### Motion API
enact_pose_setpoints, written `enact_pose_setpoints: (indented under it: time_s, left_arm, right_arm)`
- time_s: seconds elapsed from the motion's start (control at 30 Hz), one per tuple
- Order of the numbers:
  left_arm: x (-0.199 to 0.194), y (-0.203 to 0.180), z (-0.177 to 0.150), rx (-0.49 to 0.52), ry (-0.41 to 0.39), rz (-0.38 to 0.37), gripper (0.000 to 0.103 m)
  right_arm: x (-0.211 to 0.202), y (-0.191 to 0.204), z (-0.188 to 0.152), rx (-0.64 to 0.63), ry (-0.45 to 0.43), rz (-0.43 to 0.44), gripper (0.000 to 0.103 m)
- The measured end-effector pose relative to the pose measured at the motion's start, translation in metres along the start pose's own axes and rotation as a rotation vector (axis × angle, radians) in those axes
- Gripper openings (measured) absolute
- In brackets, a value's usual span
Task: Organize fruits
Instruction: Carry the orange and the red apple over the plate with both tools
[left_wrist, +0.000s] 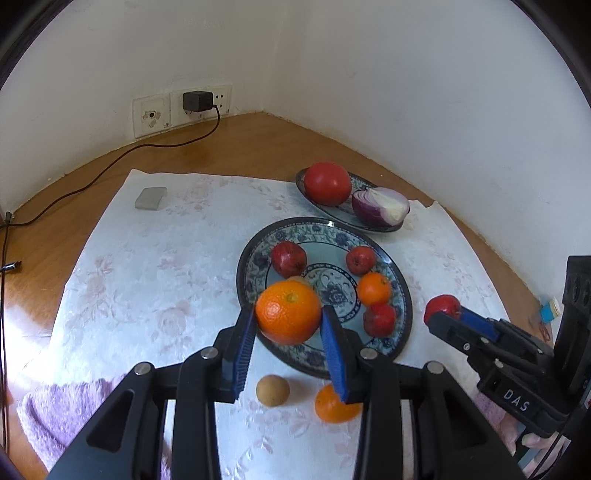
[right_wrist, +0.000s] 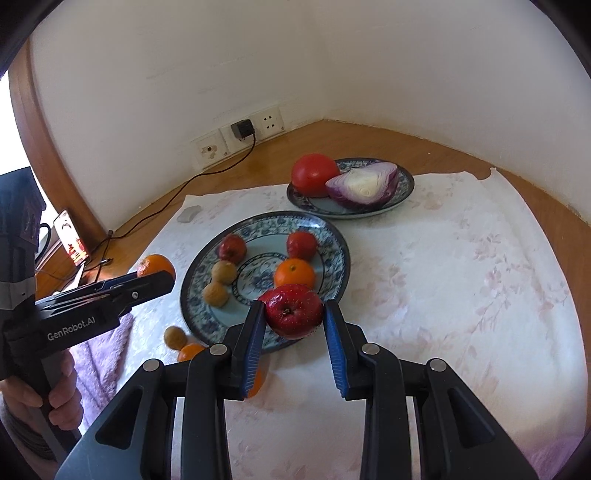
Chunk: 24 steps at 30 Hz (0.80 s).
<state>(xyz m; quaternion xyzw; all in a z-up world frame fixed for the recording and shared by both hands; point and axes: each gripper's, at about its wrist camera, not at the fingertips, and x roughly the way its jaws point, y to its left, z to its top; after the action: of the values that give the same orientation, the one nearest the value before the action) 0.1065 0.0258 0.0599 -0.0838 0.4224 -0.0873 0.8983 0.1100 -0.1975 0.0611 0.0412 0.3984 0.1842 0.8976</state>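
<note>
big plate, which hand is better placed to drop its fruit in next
Right, probably: its tongs hold the apple over the big plate's near rim; the left tongs' orange sits at its edge.

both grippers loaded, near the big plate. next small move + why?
Probably lower the left gripper and set its orange on a bare patch of the large patterned plate, then open. The orange hangs over the plate's near rim, where other fruit already sits. The right gripper could follow with its red apple. A longan and a small orange lie on the cloth.
</note>
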Motion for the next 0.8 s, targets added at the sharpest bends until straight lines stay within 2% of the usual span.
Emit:
enact_pose_setpoints:
  time_s: [0.67,0.8]
  left_arm:
    - [0.044,0.012,0.015,-0.017,0.053,0.023,0.037]
    - [0.047,0.012,0.016,-0.004,0.040,0.039,0.037]
  right_arm:
    - [0.042,-0.020,0.029,-0.019,0.023,-0.035,0.033]
    - [0.049,-0.021,0.031,-0.030,0.024,-0.037,0.033]
